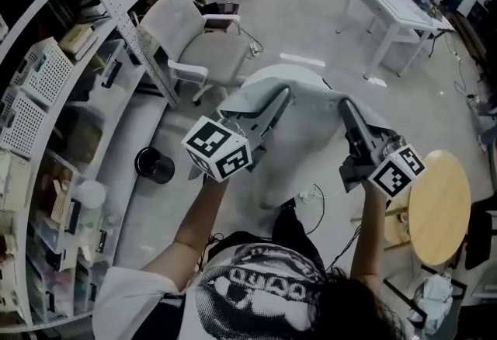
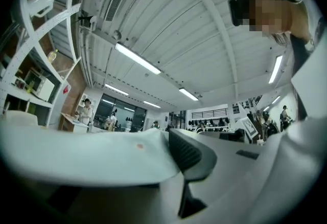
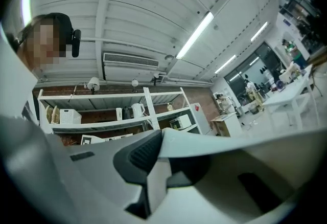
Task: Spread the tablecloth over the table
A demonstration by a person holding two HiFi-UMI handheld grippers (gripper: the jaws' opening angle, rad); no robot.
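Pale tablecloth hangs mid-frame, held up off the floor between both claws. Grey chair upper left. Left gripper pinched tight on the cloth's left edge, right gripper pinched tight on its right edge.

Left gripper: left of centre, jaws pointing toward 1 o'clock, pinched on an edge of the tablecloth.
Right gripper: right of centre, jaws pointing toward 11 o'clock, pads clamped on the tablecloth.
Left forearm: bare, reaching from 7 o'clock up to its gripper's rear.
Right forearm: bare, rising from 5 o'clock almost straight toward 12.
Spacing: grippers apart, tips angled toward each other.
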